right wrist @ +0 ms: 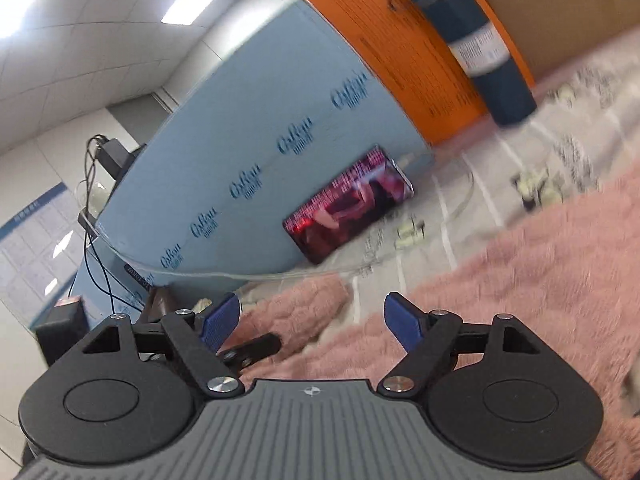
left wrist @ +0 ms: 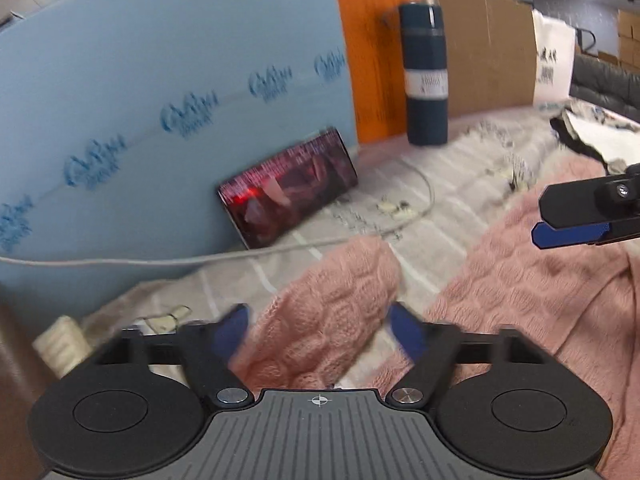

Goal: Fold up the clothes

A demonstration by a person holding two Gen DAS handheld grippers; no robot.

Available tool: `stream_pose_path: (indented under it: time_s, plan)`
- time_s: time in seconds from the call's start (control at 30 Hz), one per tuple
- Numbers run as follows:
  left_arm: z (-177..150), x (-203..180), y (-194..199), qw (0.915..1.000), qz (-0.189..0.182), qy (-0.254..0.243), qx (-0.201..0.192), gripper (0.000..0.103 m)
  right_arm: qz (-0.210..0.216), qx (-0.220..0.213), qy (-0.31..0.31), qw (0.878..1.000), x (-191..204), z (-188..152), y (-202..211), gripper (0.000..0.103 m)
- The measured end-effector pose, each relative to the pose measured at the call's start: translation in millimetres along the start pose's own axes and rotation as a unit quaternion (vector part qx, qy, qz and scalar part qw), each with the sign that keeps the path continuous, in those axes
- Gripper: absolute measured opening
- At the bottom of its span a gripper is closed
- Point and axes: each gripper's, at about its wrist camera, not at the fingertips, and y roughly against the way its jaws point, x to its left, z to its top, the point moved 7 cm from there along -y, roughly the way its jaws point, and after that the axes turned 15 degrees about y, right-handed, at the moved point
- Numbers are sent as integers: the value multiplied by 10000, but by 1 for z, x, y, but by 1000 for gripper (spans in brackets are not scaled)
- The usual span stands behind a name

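Note:
A pink knitted sweater (left wrist: pixel 520 280) lies on a pale patterned cover (left wrist: pixel 452 184). Its sleeve (left wrist: pixel 328 300) stretches out to the left, away from the body. My left gripper (left wrist: pixel 320 324) has its blue pads on either side of this sleeve. The jaws stand wide and a strip of the cover shows beside the right pad. In the right wrist view my right gripper (right wrist: pixel 312 316) hangs open over the sweater (right wrist: pixel 520 300) with nothing between its pads. One of its fingers (left wrist: pixel 576 204) reaches in from the right in the left wrist view.
A lit phone (left wrist: pixel 288 188) leans on a blue foam board (left wrist: pixel 160 80) with a white cable (left wrist: pixel 424 200) looping past it. A dark tall bottle (left wrist: pixel 426 76) stands before an orange sheet (left wrist: pixel 372 48) and cardboard (left wrist: pixel 492 48). More cloth (left wrist: pixel 592 140) lies far right.

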Motion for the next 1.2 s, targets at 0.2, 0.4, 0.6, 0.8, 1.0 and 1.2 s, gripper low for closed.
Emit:
stream_pose_path:
  time_s: [0.2,0.4,0.6,0.8,1.0,1.2]
  plan:
    - [-1,-7,28,9971,-71,-99,-746,9,113,116,-352,9992,-10,-7,-4,78]
    - [-17,-50,78,9876,-67,-817,-1341,10,417,-116,-685,9967,-12,-6,4,78]
    - [-49,-65,75,9897,-89,-1135,-869,25,887,172,-1090,9899,-11,-13,-2,78]
    - [-51,-57,108,9865,-971,-648,-1145,85,903,703,-771,9904,0,-27,-8,78]
    - [-39,2,114,9866,9,521,-1543,88,985,1138,-104,9886,23,-42,-10,76]
    - [-46,48,102,9769,630,1449,-1436,87,968,1492,526,9827,40,-61,-10,13]
